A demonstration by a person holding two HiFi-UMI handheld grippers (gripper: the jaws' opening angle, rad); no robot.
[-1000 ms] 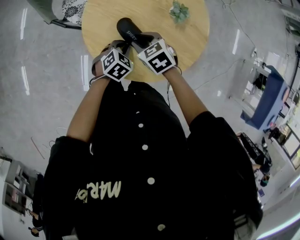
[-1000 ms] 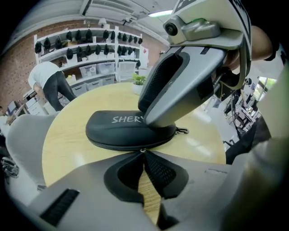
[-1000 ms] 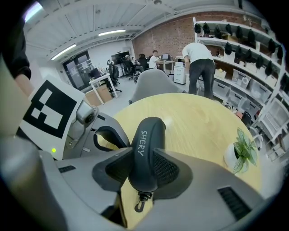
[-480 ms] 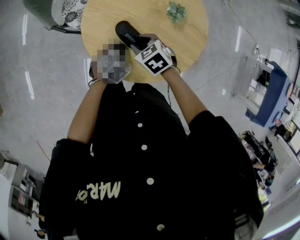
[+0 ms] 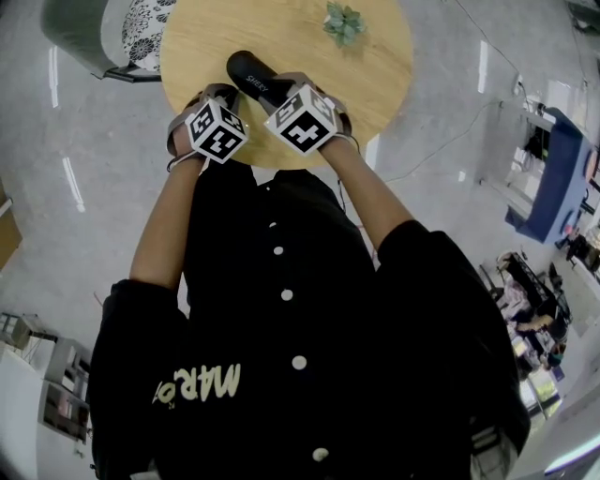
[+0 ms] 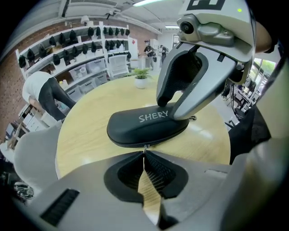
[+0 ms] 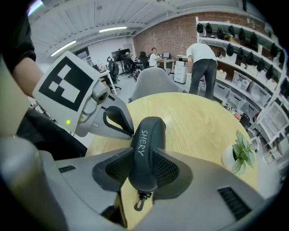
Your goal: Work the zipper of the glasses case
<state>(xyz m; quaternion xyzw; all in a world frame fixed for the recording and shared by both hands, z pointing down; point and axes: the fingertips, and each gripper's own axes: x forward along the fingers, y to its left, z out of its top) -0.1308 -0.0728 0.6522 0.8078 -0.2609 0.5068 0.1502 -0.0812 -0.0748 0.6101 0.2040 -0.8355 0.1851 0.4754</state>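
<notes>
- Seen from my head camera, a round wooden worktop (image 5: 309, 66) sits at 12 o'clock, just beyond my chest.
- A black glasses case (image 5: 246, 70), printed with the word SHERY, lies flat on the worktop. It is left of centre, with its long axis running from 10 o'clock to 4 o'clock.
- My right gripper (image 7: 145, 168) is clamped across the case near its closer end. Both ribbed pads press on the case's sides.
- A small metal clasp (image 7: 140, 204) hangs from that end of the case, below my right gripper's jaws.
- My left gripper (image 6: 144, 155) has its jaws pinched together. Their tips grip the small metal zipper pull (image 6: 145, 148) on the case's side seam.
- The left gripper meets the case at about 7 o'clock, just beside the right gripper.
- A small potted plant (image 5: 344, 22) stands on the worktop at 1 o'clock from the case, well apart from it.
</notes>
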